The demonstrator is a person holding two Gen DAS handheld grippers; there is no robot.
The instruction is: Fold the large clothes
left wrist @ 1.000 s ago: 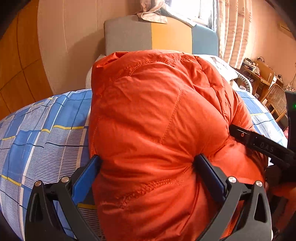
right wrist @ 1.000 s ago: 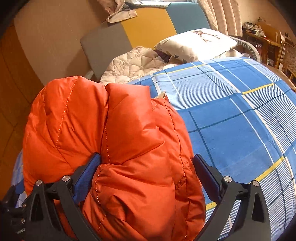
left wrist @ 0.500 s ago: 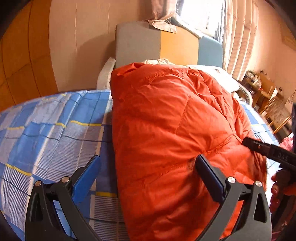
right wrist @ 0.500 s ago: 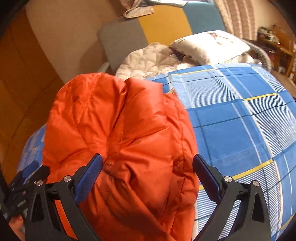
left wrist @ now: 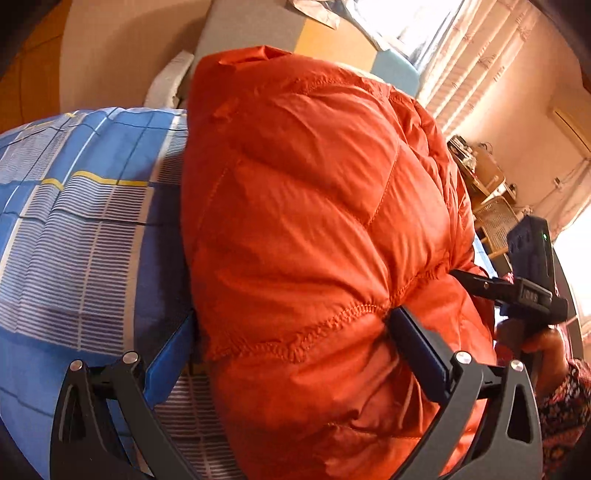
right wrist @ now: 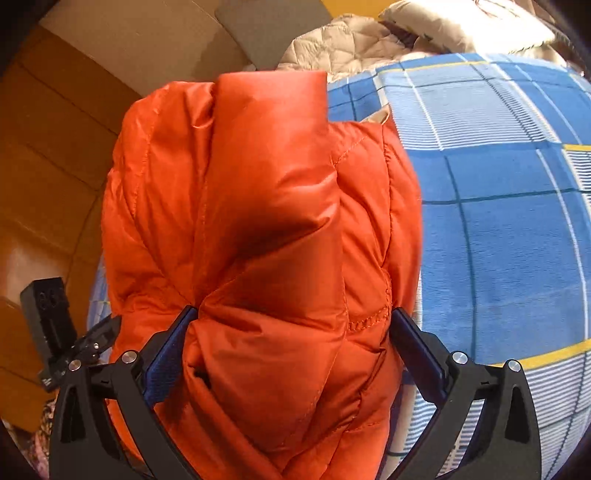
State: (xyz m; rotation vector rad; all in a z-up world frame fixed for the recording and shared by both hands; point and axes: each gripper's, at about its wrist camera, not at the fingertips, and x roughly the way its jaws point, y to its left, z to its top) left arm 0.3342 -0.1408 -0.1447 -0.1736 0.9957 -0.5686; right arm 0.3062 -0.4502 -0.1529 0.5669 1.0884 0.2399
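An orange puffer jacket (left wrist: 317, 206) lies bunched on a bed with a blue plaid cover (left wrist: 85, 206). My left gripper (left wrist: 295, 336) has its jaws wide apart with a thick fold of the jacket pressed between its blue pads. My right gripper (right wrist: 291, 336) likewise has the jacket (right wrist: 258, 221) bulging between its wide-set pads. The right gripper also shows at the right of the left wrist view (left wrist: 517, 291), and the left gripper at the lower left of the right wrist view (right wrist: 70, 343).
A grey, yellow and teal headboard (left wrist: 258, 29) stands behind the bed. A beige quilted garment (right wrist: 343, 44) and a white pillow (right wrist: 461, 26) lie near it. The blue plaid cover (right wrist: 498, 203) stretches to the right. Wicker furniture (left wrist: 495, 218) stands by curtains.
Both grippers have pushed forward into the jacket, whose folds now press against both pads of each. The jacket has bunched up taller and fills more of both views.
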